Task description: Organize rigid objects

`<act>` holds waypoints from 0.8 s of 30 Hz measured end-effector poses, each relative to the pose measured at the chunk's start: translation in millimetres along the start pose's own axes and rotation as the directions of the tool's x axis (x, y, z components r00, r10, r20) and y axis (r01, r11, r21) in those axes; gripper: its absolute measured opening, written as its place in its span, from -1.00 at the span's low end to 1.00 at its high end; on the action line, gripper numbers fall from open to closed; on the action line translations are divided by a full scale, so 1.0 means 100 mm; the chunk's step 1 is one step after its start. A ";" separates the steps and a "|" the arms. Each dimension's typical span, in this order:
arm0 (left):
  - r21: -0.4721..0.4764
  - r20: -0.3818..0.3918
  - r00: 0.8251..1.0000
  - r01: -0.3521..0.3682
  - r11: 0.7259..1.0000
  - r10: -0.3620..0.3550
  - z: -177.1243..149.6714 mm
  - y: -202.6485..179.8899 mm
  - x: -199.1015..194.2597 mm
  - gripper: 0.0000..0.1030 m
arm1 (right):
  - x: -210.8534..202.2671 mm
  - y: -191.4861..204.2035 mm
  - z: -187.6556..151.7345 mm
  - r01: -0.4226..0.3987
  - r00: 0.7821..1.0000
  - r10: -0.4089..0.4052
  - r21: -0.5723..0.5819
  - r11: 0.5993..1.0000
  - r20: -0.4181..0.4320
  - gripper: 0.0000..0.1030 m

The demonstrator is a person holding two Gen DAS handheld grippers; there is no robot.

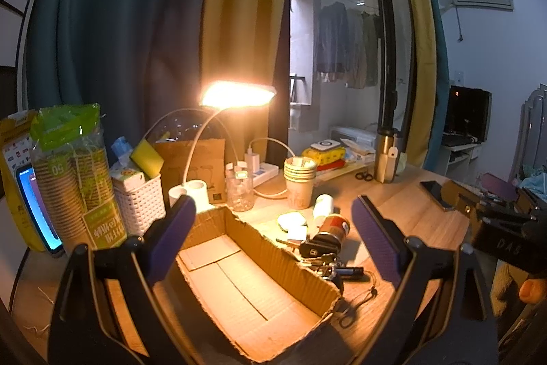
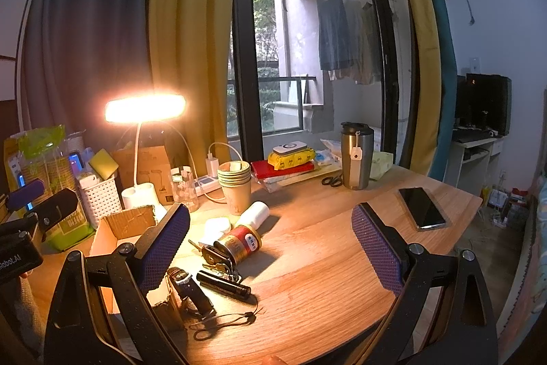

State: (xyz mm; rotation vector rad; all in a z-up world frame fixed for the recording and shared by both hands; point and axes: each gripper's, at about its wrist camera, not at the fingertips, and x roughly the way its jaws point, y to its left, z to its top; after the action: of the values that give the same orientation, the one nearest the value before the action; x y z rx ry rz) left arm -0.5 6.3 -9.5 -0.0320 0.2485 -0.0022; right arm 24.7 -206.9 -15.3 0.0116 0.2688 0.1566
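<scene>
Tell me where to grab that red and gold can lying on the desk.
Grip the red and gold can across its round body near the middle, coming from above with the right gripper. It lies on its side, keys crowd its lower end, so the upper flanks look freest.

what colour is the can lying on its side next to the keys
The can is gold with a red band and a white label patch; the right wrist view shows it best.
</scene>
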 end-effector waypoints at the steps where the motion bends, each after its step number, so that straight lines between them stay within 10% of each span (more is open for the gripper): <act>1: -0.001 0.000 1.000 0.001 1.000 -0.001 0.00 0.00 0.00 0.81 | 0.00 0.01 0.00 0.000 1.000 0.000 -0.001 1.000 0.000 0.89; 24: -0.017 -0.035 0.999 -0.014 1.000 0.013 -0.06 0.07 0.04 0.81 | 0.14 0.05 -0.07 -0.008 0.999 0.008 -0.007 1.000 -0.044 0.89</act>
State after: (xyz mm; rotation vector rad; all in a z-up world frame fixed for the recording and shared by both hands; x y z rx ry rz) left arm 2.4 12.7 -16.5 -0.0477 0.2833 0.0128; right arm 35.6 -199.3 -25.6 0.0016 0.3122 0.1658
